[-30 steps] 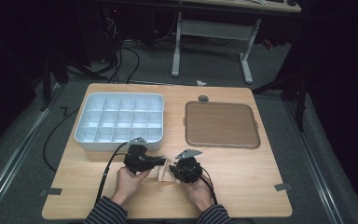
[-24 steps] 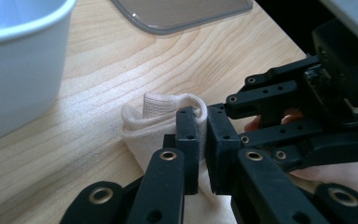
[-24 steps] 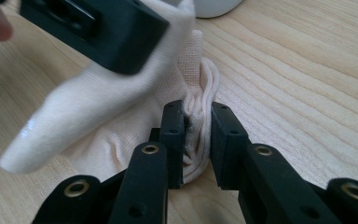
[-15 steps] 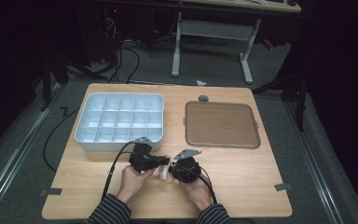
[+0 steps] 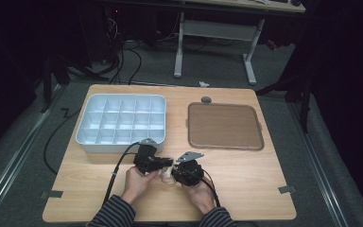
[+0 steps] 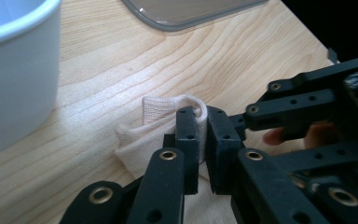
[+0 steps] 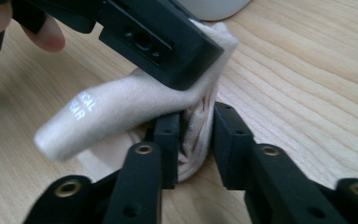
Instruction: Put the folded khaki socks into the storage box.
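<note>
The cream sock (image 7: 121, 107) lies bunched on the desk (image 5: 246, 184) near my edge, between both my grippers. My left fingers (image 6: 186, 140) are clamped on its cuff; my right fingers (image 7: 168, 140) have just been opening, loose around the folded cloth between them. The folding looks partly done. The compartment tray (image 5: 120, 124) and the brown mat (image 5: 224, 125) beyond both lie bare.

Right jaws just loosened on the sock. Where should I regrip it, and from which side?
Judging by its pose, take the sock by the bunched fold standing between the right gripper jaws, from the near edge, opposite the left gripper clamped on its cuff.
</note>
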`<action>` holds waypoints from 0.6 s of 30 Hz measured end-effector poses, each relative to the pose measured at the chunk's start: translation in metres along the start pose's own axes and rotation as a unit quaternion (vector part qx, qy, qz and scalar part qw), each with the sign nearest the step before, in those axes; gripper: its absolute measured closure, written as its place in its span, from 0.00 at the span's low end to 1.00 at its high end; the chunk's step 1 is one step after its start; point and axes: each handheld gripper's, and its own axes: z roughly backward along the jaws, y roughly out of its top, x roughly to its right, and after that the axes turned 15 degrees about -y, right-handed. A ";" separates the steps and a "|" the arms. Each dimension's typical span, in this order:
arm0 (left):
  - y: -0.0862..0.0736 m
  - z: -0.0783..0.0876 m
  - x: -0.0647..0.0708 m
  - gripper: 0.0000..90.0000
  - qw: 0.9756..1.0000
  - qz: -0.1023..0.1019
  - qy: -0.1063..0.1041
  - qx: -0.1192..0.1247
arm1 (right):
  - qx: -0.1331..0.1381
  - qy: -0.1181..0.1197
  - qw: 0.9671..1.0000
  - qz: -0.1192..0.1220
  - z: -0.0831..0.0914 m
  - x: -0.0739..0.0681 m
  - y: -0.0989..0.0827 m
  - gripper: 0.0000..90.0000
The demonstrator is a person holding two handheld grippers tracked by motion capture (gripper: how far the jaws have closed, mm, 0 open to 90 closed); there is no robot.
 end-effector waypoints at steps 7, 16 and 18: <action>-0.001 -0.003 -0.001 0.95 1.000 -0.003 0.013 -0.011 | -0.002 -0.004 1.000 -0.011 0.008 0.003 -0.003 0.72; -0.002 -0.005 0.000 0.95 1.000 -0.009 0.021 -0.014 | 0.034 0.005 0.999 -0.009 0.041 0.002 -0.010 0.74; -0.002 -0.006 0.001 0.95 1.000 -0.010 0.022 -0.013 | 0.039 0.008 0.999 -0.004 0.046 0.000 -0.011 0.74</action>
